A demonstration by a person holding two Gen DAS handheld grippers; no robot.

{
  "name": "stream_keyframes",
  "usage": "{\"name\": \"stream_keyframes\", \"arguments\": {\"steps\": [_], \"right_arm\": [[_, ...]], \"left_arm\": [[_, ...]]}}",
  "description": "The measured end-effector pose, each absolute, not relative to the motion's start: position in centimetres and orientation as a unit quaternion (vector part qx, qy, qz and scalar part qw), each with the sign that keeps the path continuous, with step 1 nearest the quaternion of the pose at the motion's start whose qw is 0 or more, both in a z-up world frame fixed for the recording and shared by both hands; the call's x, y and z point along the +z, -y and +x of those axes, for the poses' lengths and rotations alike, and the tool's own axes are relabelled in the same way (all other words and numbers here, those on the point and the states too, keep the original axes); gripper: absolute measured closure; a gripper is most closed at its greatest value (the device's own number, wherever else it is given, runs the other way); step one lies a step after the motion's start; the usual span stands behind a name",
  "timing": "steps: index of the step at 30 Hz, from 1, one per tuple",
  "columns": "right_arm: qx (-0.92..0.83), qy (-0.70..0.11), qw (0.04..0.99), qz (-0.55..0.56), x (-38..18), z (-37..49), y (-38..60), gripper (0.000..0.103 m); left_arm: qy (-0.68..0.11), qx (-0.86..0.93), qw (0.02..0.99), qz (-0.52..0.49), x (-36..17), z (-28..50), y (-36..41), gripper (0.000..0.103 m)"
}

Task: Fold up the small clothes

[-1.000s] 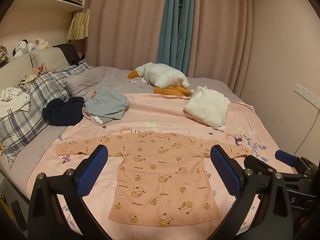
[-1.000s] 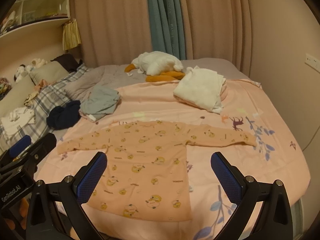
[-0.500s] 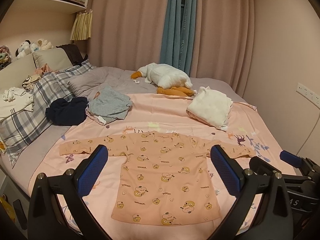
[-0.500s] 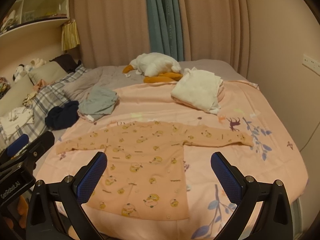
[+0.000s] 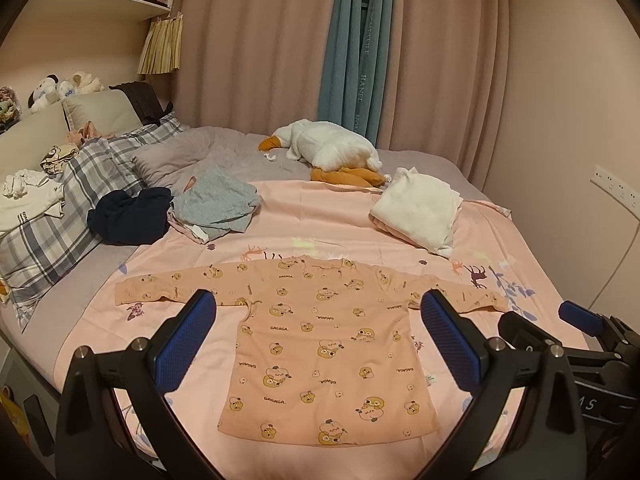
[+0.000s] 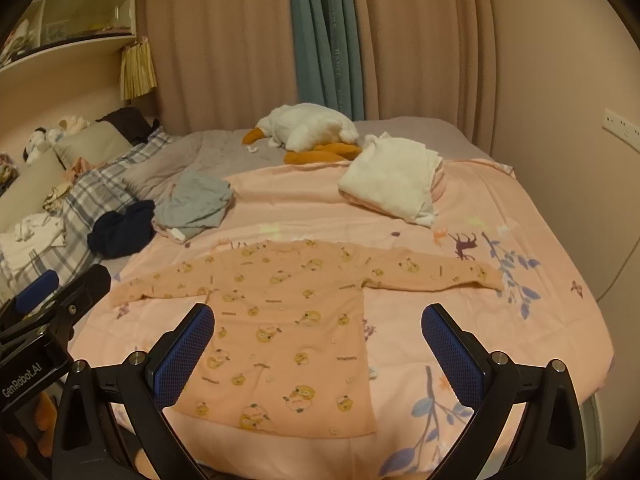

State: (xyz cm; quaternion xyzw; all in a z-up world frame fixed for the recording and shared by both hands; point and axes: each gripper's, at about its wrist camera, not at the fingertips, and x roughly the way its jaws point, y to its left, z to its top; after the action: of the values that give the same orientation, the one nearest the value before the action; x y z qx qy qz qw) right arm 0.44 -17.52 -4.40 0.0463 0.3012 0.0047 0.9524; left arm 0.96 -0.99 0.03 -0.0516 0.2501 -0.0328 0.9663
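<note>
so the peach long-sleeve top is laid out flat on the pink sheet, sleeves spread toward 9 and 3 o'clock, hem at 6, neckline up at 12. no crease in it anywhere, so i'd say folding on this one hasn't started at all: sleeves in, then body over, all still to do.

left gripper hangs above the shirt with its jaws spread wide, nothing between them. right gripper is the same, released and empty, sitting off toward the shirt's right half. neither one is touching cloth as far as i can tell.

up around 1 o'clock there's a white folded bundle, looks like a finished piece but that's my guess. at 10–11 o'clock a grey garment and a dark navy one sit crumpled, touching each other, probably still waiting.

containers: none on the bed really, no basket or bin in view. only the wall shelf at 10 o'clock, contents too blurry to name.
</note>
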Motion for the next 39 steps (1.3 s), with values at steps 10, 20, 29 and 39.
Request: {"name": "stream_keyframes", "arguments": {"steps": [10,20,29,39], "right_arm": [[-0.006,-0.304,0.951,0.049,-4.4,0.3,17.8,0.000],[-0.006,-0.304,0.951,0.049,-4.4,0.3,17.8,0.000],[-0.009,-0.305,0.951,0.049,-4.5,0.3,17.9,0.000],[-0.008,-0.310,0.949,0.046,-4.9,0.4,17.9,0.000]], "left_arm": [[-0.254,-0.026,0.965,-0.055,-0.1,1.0,0.7,0.000],[-0.257,-0.017,0.965,-0.053,-0.4,0.8,0.5,0.000],[-0.260,-0.010,0.964,-0.054,-0.4,1.0,0.1,0.000],[-0.265,-0.006,0.963,-0.055,-0.7,1.2,0.0,0.000]]}}
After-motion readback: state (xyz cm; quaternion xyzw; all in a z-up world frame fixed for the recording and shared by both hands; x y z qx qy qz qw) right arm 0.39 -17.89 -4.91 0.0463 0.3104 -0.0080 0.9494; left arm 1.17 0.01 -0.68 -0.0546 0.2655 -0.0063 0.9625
